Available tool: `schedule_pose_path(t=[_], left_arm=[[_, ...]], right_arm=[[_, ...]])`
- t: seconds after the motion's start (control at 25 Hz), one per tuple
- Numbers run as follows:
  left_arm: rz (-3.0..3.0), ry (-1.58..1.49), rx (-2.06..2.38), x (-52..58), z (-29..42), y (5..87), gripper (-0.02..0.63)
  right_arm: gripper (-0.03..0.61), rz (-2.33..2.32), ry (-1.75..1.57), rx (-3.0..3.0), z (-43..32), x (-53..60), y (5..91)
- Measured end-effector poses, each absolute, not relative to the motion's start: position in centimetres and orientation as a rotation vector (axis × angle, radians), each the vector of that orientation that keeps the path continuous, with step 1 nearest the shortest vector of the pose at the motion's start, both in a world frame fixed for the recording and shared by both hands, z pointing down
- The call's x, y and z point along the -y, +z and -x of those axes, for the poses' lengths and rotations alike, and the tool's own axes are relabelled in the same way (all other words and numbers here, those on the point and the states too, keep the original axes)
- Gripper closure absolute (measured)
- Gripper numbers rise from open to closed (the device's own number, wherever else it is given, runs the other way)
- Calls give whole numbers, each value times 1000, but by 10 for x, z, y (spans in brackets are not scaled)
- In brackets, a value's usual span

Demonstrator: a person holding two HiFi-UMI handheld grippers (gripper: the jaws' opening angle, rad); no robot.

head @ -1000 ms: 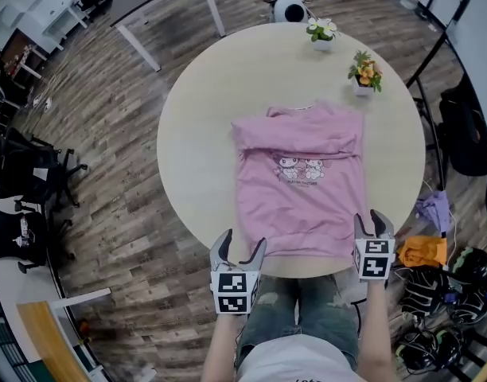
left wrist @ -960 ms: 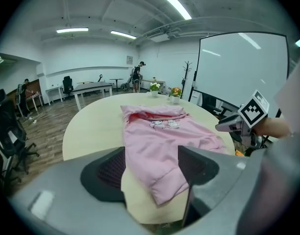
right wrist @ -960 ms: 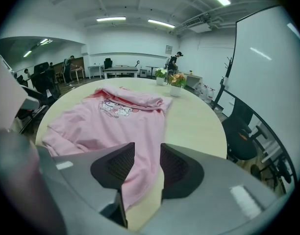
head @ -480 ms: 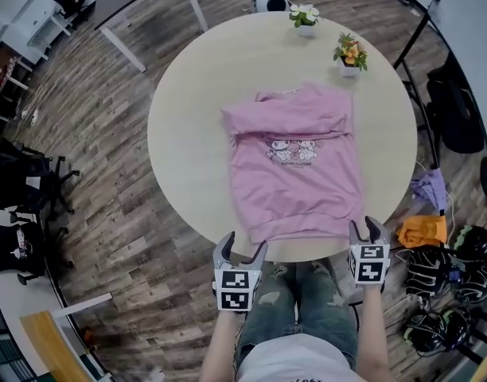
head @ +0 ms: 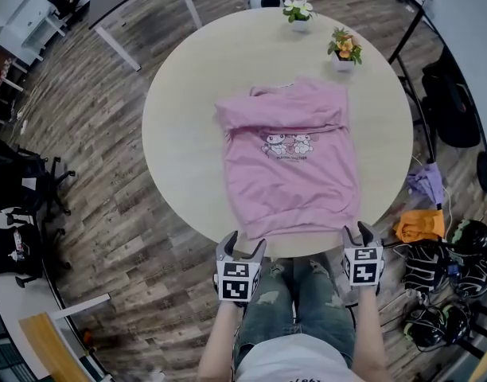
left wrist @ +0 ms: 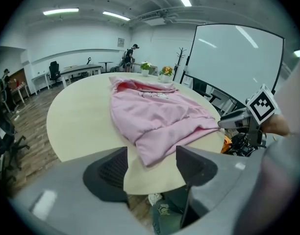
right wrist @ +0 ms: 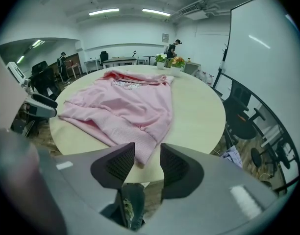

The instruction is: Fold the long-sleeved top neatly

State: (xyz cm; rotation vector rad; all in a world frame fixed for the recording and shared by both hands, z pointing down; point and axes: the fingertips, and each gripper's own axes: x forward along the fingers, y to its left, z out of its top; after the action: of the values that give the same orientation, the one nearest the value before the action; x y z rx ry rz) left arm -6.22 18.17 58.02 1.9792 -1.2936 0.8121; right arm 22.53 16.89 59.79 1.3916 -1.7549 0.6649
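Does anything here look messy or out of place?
Mildly. The pink top lies slightly crooked on the round table, its upper edge rumpled and folded over. On the floor to the right, orange cloth and purple cloth lie loose.

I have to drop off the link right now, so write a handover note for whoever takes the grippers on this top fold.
Left gripper: open, empty, just off the table's near edge, facing the left corner of the hem.
Right gripper: open, with the right hem corner at its jaw tips, not clamped.
Pink top: print up on the round table, hem toward you, collar end toward the flower pots.
Done: the sleeves look folded in across the shoulders; none stick out.
Left: grip both hem corners, fold the hem up toward the collar, flatten.
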Motion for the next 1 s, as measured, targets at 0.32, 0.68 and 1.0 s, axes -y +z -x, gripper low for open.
schedule_pose_path(t=[0.32, 0.68, 1.0], left_arm=[[-1983, 844, 1254, -181, 57, 590, 335], [-1947, 911, 1253, -178, 57, 603, 459], [-1952, 908, 1243, -177, 58, 605, 556]], right_arm=[[388, -1377, 704, 1748, -225, -180, 606], [442, -1346, 753, 1785, -218, -181, 616], [515, -1313, 765, 1818, -212, -186, 618]])
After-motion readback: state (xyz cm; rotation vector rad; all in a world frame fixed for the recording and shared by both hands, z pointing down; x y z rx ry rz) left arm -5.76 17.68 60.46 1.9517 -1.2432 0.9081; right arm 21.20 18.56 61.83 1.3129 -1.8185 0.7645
